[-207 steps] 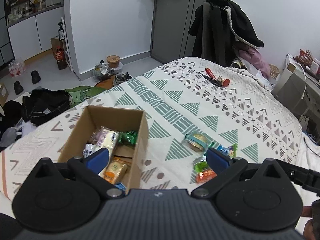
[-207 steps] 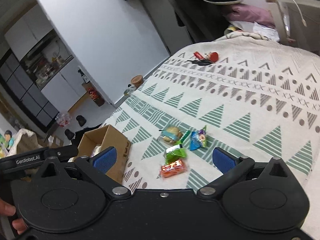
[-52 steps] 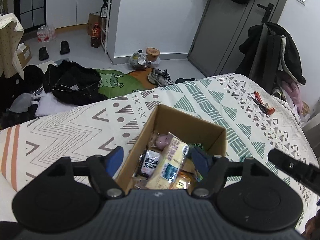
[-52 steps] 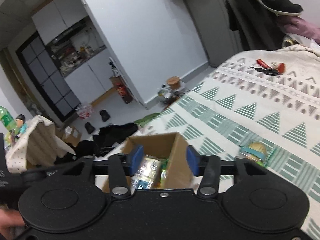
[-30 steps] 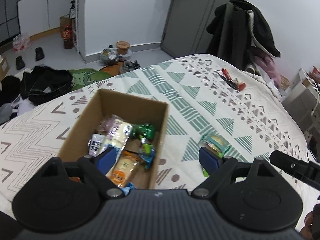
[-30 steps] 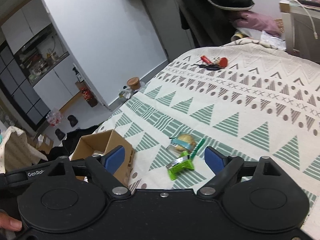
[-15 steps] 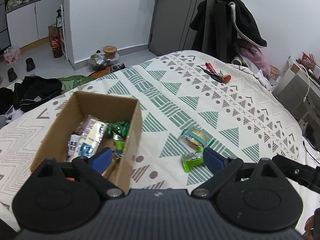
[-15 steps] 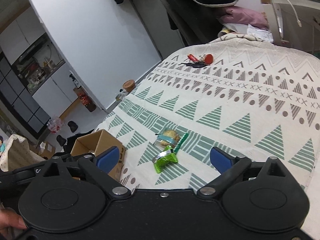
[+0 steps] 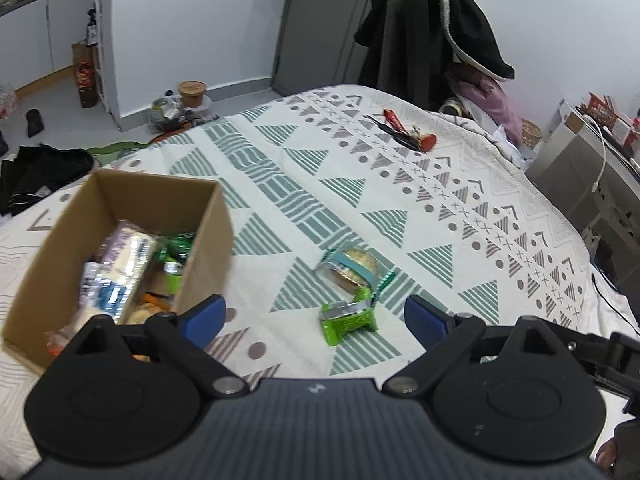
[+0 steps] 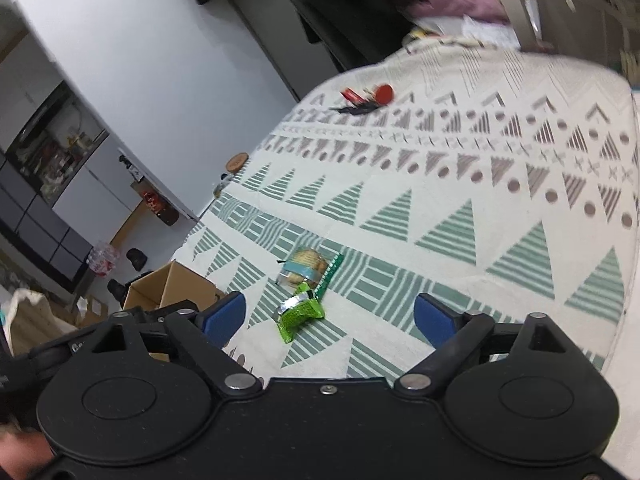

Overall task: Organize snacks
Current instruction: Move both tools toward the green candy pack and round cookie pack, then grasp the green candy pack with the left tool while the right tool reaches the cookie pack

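Both tongs are over the bed [image 9: 460, 184], angled down at the patterned cover. Left tongs [image 9: 316, 316]: jaws spread wide, nothing between the pads, released. Right tongs [image 10: 330, 316]: jaws wide but closing a bit right now, nothing between them either.

Nearest snack is the green packet [image 9: 347, 318], lying on the cover just ahead of the left tongs, roughly centred in the gap; in the right wrist view the same green packet [image 10: 300, 312] sits left of centre between the pads, not touched. Just beyond it, touching or nearly so, is a clear-wrapped round biscuit [image 9: 352, 268] with a teal band, plus a thin green strip along its right side — can't tell whether that strip is a separate wrapper.

Cardboard box [image 9: 208, 216] stands open on the bed to the left of the snacks, already holding several packets [image 9: 124, 264]; contents blurred, I can't read them. In the right wrist view only the box's corner shows, behind the left pad.

Far end of the cover: a bunch of keys with red tags [image 9: 408, 136]. Behind the bed, a dark coat [image 9: 432, 36] hangs by the door.
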